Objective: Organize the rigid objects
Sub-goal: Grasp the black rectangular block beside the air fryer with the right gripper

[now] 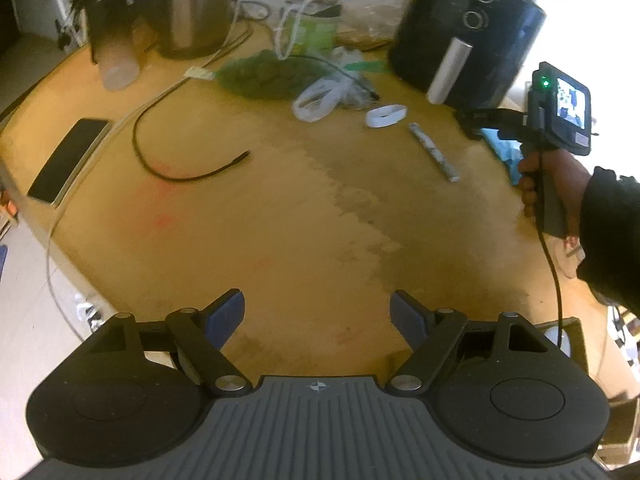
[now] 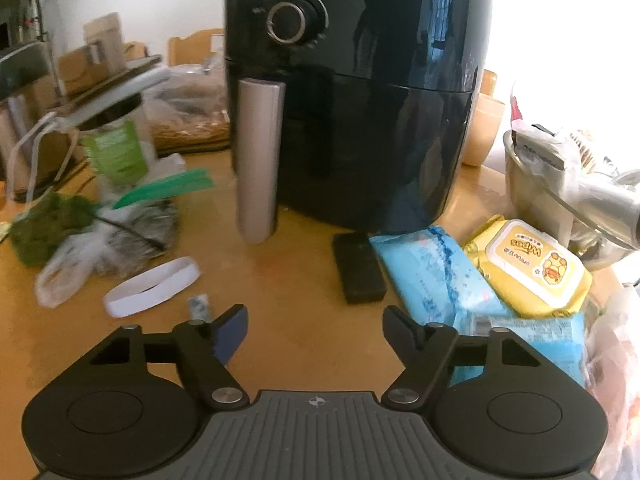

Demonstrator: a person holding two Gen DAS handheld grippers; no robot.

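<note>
A steel bowl [image 2: 520, 168] at far right holds crumpled packets. The flat black rectangular block [image 2: 359, 270] lies on the yellow wooden table [image 2: 288, 320] just before the black air fryer [image 2: 360, 100], its long axis running near-to-far. Left gripper [image 1: 318, 314] and right gripper [image 2: 316, 330] both gape wide, holding nothing.

From where I sit, the air fryer [image 2: 352, 92] stands toward the bench's [image 1: 288, 216] far edge, with the wipes pack [image 2: 532, 264] before it to the right. A small box [image 2: 360, 268] lies just before the fryer, and the loop band [image 2: 152, 286] lies on the bench to its left, the phone [image 1: 68, 160] near the left edge.
</note>
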